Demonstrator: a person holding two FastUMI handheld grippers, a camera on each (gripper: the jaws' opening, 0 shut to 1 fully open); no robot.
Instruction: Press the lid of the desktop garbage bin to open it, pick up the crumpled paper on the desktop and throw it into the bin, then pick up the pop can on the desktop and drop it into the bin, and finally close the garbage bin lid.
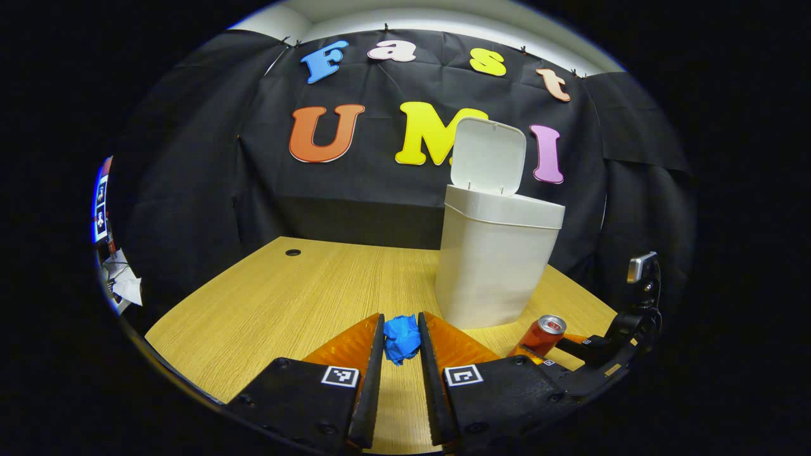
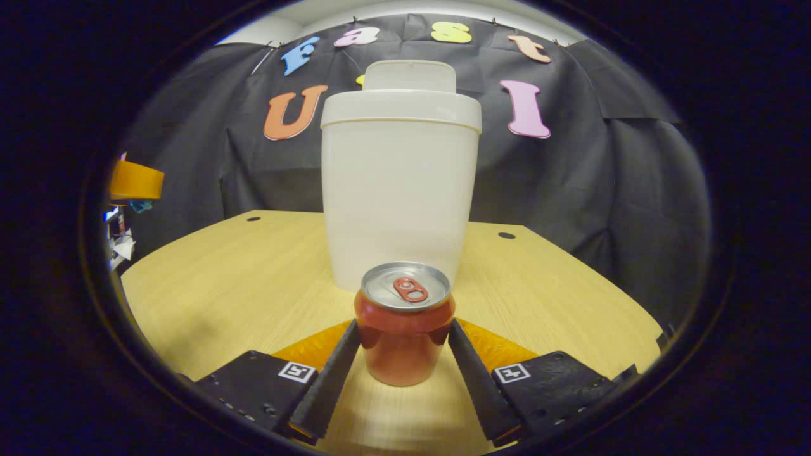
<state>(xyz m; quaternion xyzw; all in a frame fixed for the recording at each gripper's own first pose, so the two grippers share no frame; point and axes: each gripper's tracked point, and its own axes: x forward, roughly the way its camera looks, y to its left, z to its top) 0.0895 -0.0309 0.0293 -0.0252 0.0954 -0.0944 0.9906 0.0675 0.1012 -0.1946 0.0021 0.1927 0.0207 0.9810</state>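
Your left gripper [image 1: 402, 342] has its two fingers clamped on the blue crumpled paper [image 1: 402, 339], which sits pinched between the tips and appears lifted a little above the wooden desktop [image 1: 279, 297]. Your right gripper [image 2: 405, 345] has its fingers flanking the red pop can [image 2: 404, 323]: both tips sit right at the can's sides, and contact looks likely but you cannot tell from this angle whether they are pressing. The can stands upright on the desktop [image 2: 241, 278], pull tab up, just in front of the bin [image 2: 399, 190]. In the left gripper view the same can [image 1: 543, 335] shows at lower right, with your right gripper [image 1: 573, 345] around it, and the white desktop garbage bin [image 1: 494, 266] stands just behind and right of the paper. The bin lid [image 1: 488, 155] is flipped up, hinged at the back and standing nearly upright above the rim. In the right gripper view the raised lid [image 2: 408, 75] pokes up behind the bin rim, and your left gripper [image 2: 136, 180] sits at the far left edge, held above the desktop.
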